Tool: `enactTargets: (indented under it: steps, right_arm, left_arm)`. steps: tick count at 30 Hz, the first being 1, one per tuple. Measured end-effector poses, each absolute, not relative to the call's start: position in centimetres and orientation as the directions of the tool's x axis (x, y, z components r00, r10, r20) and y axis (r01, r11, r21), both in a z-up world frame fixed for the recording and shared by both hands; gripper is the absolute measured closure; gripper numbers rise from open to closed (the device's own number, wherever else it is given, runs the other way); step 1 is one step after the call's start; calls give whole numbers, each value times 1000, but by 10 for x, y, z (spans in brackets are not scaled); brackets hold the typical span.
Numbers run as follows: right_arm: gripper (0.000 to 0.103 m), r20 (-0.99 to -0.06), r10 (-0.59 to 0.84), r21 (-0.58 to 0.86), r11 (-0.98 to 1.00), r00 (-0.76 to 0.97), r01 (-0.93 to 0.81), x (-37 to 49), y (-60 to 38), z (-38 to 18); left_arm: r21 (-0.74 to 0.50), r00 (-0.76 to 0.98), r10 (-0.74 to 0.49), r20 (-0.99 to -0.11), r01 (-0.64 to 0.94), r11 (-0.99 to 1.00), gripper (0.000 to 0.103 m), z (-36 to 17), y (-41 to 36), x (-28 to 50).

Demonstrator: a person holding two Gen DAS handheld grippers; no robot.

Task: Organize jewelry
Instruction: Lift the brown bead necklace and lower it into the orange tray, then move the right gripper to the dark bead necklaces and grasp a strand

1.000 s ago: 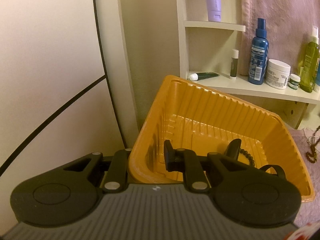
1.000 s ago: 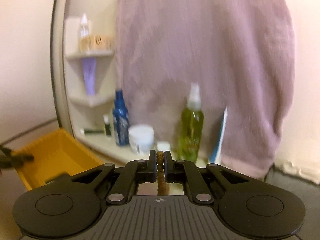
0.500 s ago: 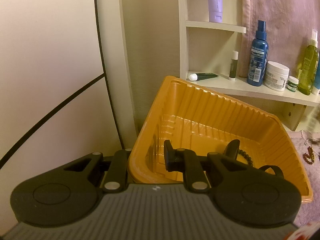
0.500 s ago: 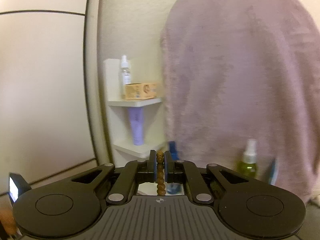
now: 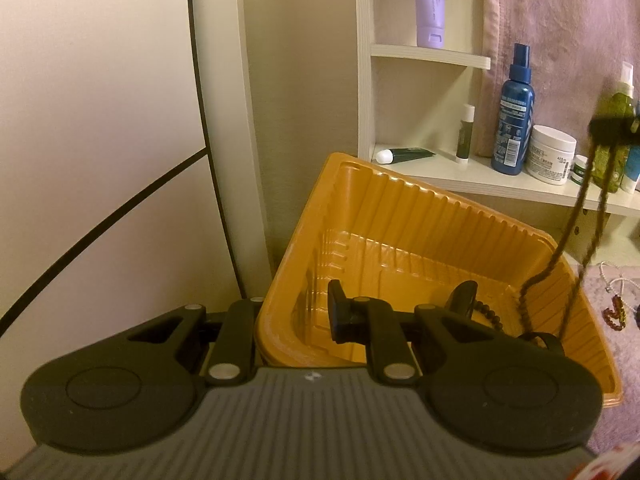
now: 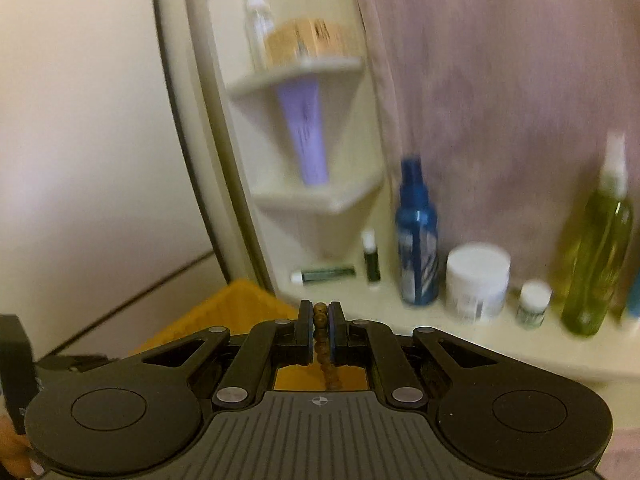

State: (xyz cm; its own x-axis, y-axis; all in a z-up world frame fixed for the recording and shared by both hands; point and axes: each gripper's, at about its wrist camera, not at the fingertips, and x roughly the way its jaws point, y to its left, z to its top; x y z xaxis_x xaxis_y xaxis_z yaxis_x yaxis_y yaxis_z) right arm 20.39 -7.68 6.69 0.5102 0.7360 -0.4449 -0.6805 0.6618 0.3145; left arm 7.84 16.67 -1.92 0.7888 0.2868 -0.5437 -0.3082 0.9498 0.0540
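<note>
My left gripper point(image 5: 296, 312) is shut on the near left wall of an orange ribbed plastic tray point(image 5: 420, 232), one finger inside and one outside, and holds it tilted. A dark bead bracelet point(image 5: 486, 314) and a black clip lie inside the tray. My right gripper point(image 6: 320, 320) is shut on a brown wooden bead necklace point(image 6: 322, 338). In the left wrist view the necklace point(image 5: 568, 232) hangs in a long loop from the right gripper's tips point(image 5: 612, 128), its lower end over the tray's right side.
A white corner shelf point(image 5: 480, 184) behind the tray holds a blue spray bottle point(image 5: 514, 120), a white cream jar point(image 5: 550, 154), a green bottle and small tubes. A pink towel point(image 5: 560, 20) hangs behind. More jewelry point(image 5: 616, 312) lies on pink cloth at the right.
My right gripper has carried the brown necklace left and down, so it now hangs over the tray in the left wrist view. My left gripper and the tray have stayed still.
</note>
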Motion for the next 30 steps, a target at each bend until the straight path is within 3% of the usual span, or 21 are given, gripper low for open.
enactTargets:
  steps: [5,8,10,12,30]
  right_arm:
    - [96,-489,727,330,666,483,-669,207,-72,49]
    - [90,-505,715,322,676,483,-663,207,-72,44]
    - [71,-503,716,328,677,485,-659,206,-75,43]
    - [63,-498,715,329,679,491,-656,204,-78,44]
    - [58,-592,611,322,777,525,-541,172,-157,13]
  left_arm:
    - [56,788,289,-544,-309,949,88,-19,166,78]
    - [60,786,291,-545,-310,949,88,-18,166,78]
    - [60,786,291,-545,-310,949,88,-18,166,78]
    - [62,785,293,-545,-310,949,88,-18,166,78]
    - [99,773,316,-550,-316,944,88,-17,161,81]
